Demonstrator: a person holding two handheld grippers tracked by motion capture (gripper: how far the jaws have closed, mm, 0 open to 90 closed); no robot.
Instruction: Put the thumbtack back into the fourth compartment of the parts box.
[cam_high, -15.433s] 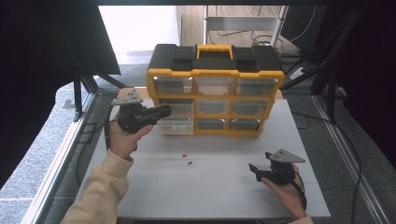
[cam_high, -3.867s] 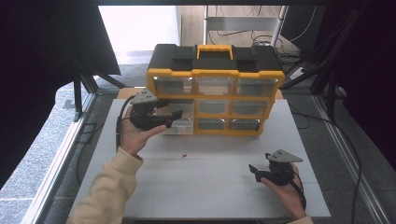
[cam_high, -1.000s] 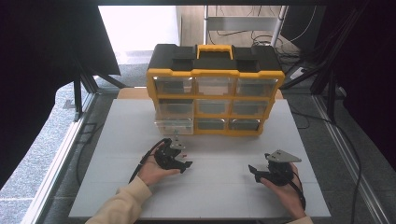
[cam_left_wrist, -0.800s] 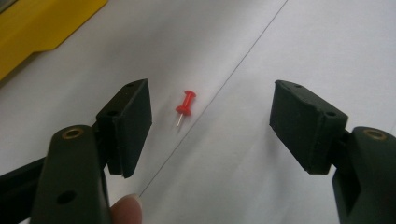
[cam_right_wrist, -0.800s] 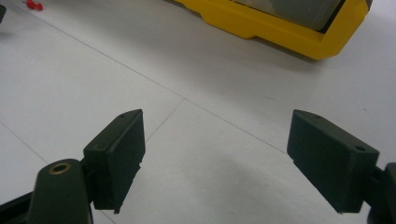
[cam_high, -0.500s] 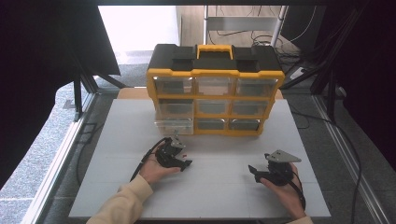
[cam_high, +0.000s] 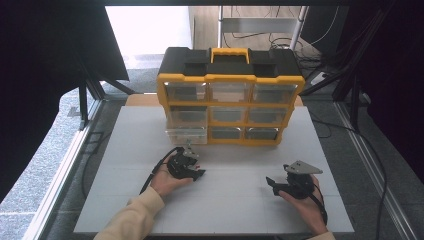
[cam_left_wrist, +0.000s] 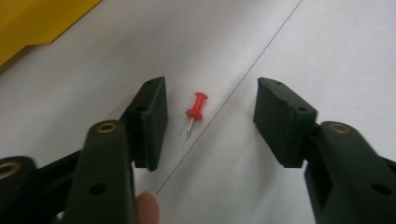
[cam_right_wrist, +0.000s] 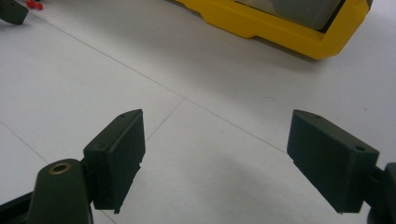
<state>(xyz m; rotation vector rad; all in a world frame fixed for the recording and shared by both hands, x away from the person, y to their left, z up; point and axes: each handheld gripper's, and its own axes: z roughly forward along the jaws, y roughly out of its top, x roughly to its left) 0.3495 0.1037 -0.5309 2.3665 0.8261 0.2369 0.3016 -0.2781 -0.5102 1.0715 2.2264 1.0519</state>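
Observation:
A red pushpin (cam_left_wrist: 196, 109) lies on the white table, pin end toward me. It sits between the jaws of my left gripper (cam_left_wrist: 210, 107), nearer the left jaw, and neither pad touches it. Those jaws have just been closing and still stand apart. In the high view my left gripper (cam_high: 196, 173) rests low on the table in front of the organizer's bottom-left drawer (cam_high: 186, 134), which is pulled out a little. My right gripper (cam_high: 272, 182) sits on the table to the right, open (cam_right_wrist: 215, 126), with nothing between its jaws.
A yellow and black organizer (cam_high: 230, 95) with clear drawers stands at the back of the white table (cam_high: 240, 205). Its yellow base shows in the right gripper view (cam_right_wrist: 280, 28) and a corner in the left gripper view (cam_left_wrist: 37, 18). Cables trail from both grippers.
Since the oldest frames my left gripper has come down from the organizer's left drawers to the table in front. Over the last second it has barely shifted. The right gripper has stayed put.

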